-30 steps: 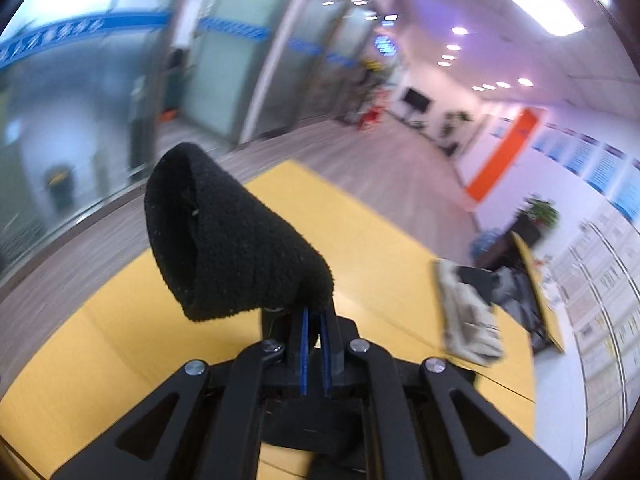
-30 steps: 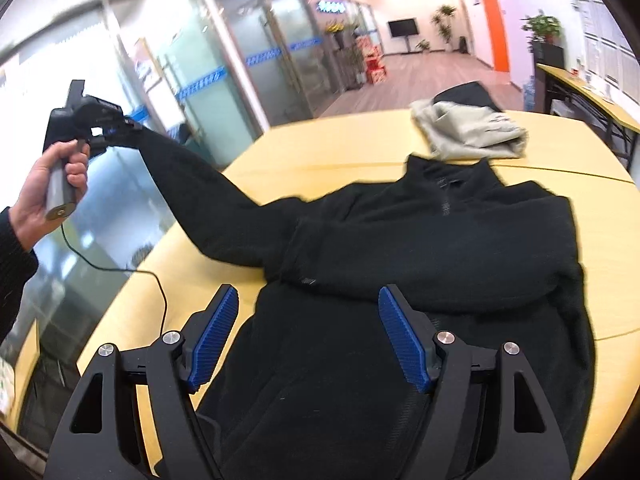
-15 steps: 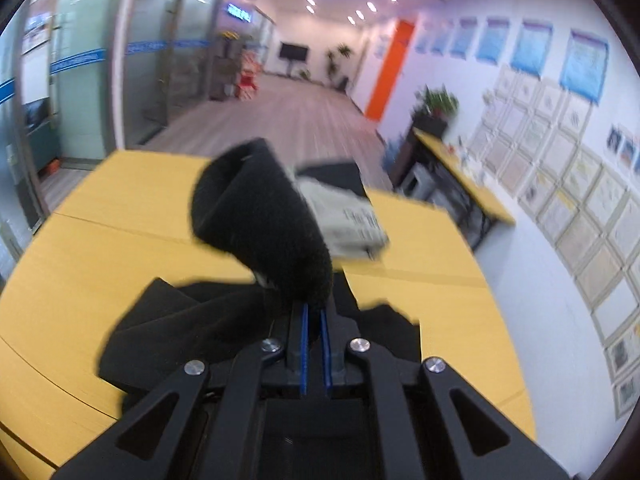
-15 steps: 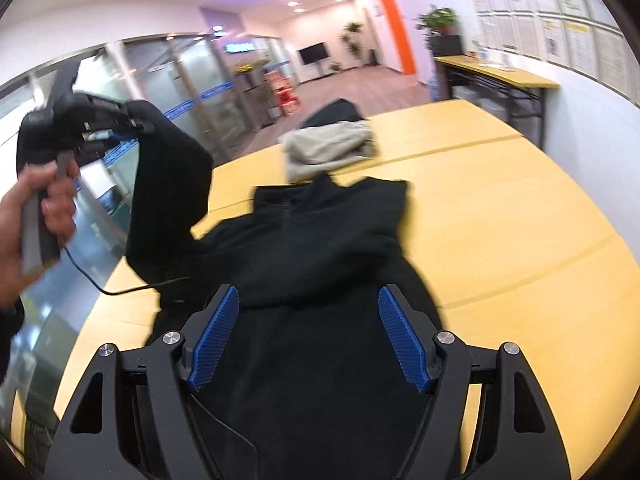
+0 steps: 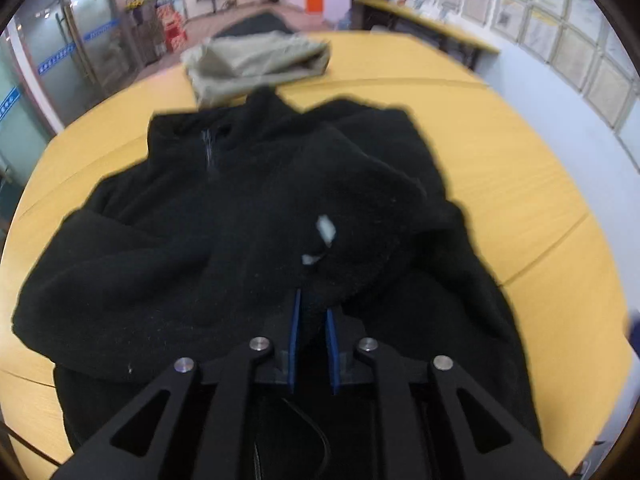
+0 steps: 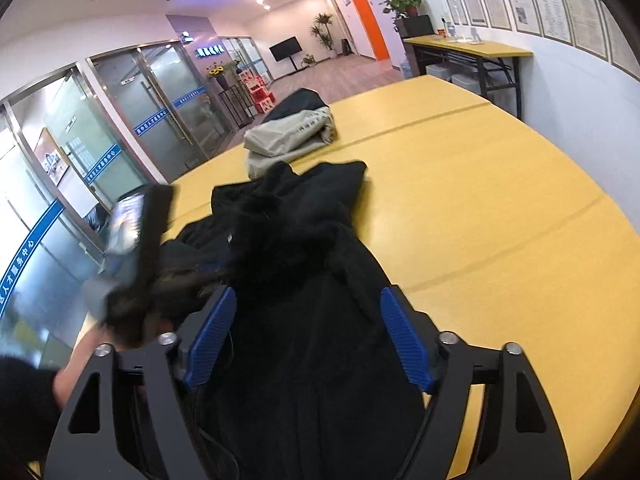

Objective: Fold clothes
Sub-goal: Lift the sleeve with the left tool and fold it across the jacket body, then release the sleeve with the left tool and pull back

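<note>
Left wrist view: the left gripper [image 5: 311, 334], at lower centre of the frame, has its blue-padded fingers [image 5: 295, 336] nearly closed on a fold of sleeve [image 5: 360, 216] of the black fleece jacket [image 5: 180, 248]. The jacket lies spread over the yellow table [image 5: 520, 184], collar and zip toward upper centre. Just beyond the collar sits a folded beige garment [image 5: 256, 62], blurred, with a dark item [image 5: 256, 26] behind it.

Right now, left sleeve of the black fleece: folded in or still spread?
Folded in, not released. The sleeve lies across the fleece chest, its cuff pinched in the left claw. Right claw hovers open.
</note>
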A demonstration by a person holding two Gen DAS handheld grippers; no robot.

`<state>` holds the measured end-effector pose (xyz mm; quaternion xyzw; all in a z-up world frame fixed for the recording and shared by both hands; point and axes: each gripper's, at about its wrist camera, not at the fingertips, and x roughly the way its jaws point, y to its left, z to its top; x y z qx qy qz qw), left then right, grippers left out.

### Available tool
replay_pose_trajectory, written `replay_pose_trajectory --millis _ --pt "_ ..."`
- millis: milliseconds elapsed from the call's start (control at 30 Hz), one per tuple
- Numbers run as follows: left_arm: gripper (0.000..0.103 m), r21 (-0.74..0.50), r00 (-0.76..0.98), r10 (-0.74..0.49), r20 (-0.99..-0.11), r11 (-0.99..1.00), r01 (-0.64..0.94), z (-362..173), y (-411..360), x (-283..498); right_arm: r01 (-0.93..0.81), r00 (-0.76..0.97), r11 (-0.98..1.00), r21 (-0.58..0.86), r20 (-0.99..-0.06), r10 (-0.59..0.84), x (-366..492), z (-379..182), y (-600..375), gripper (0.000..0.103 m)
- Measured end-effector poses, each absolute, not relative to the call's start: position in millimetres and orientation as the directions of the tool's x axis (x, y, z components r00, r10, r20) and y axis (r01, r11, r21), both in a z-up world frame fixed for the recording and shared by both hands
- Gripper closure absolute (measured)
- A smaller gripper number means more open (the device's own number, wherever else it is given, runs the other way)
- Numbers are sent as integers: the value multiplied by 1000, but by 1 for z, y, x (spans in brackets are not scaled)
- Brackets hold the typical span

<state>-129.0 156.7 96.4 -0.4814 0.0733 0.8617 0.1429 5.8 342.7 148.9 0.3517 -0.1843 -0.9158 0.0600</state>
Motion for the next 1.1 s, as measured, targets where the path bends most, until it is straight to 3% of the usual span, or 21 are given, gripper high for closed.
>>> replay_pose_trajectory --millis 33,100,167,300,367,467,533,633,767,833,1000,1067,1100 --pt "78 -38 -514 204 -833 -948 -315 109 146 -123 -14 -746 -925 379 -620 -243 -4 150 339 11" --pt "47 -66 -556 223 -800 -955 -288 128 118 -113 11 -739 -927 375 -621 -260 -27 146 330 8" --pt "28 -62 -604 192 -774 -972 -229 142 82 -106 32 -718 -931 364 -640 -275 -53 137 318 7" --pt "28 -14 -581 63 -811 -996 -88 116 -4 -124 62 -677 -944 324 -681 -279 -99 113 291 11" --pt "29 3 -557 22 -830 -999 -44 95 -41 -132 78 -659 -951 298 -701 -274 -121 102 277 22" --pt "30 21 -510 -2 -860 -999 -31 65 -75 -137 99 -615 -963 251 -745 -257 -152 86 257 55" --pt "32 -16 -478 35 -878 -999 -45 55 -86 -131 105 -581 -973 205 -781 -227 -164 78 249 94" --pt "34 -24 -475 55 -878 -997 -72 45 -89 -136 106 -605 -974 199 -765 -222 -163 85 251 95" --pt "35 -29 -487 67 -871 -996 -84 45 -91 -137 81 -756 -973 217 -623 -202 -139 123 271 95" --pt "35 -22 -488 70 -870 -994 -103 45 -92 -133 63 -806 -973 222 -564 -180 -136 116 284 95" --pt "34 124 -454 -32 -890 -977 -174 25 -91 -121 2 -647 -977 213 -745 -164 -145 41 297 93" --pt "34 86 -416 -22 -909 -987 -135 16 -110 -120 -55 -624 -985 164 -776 -94 -135 46 295 79" --pt "34 63 -396 -13 -918 -992 -113 12 -120 -120 -78 -615 -984 159 -785 -78 -132 48 298 63"
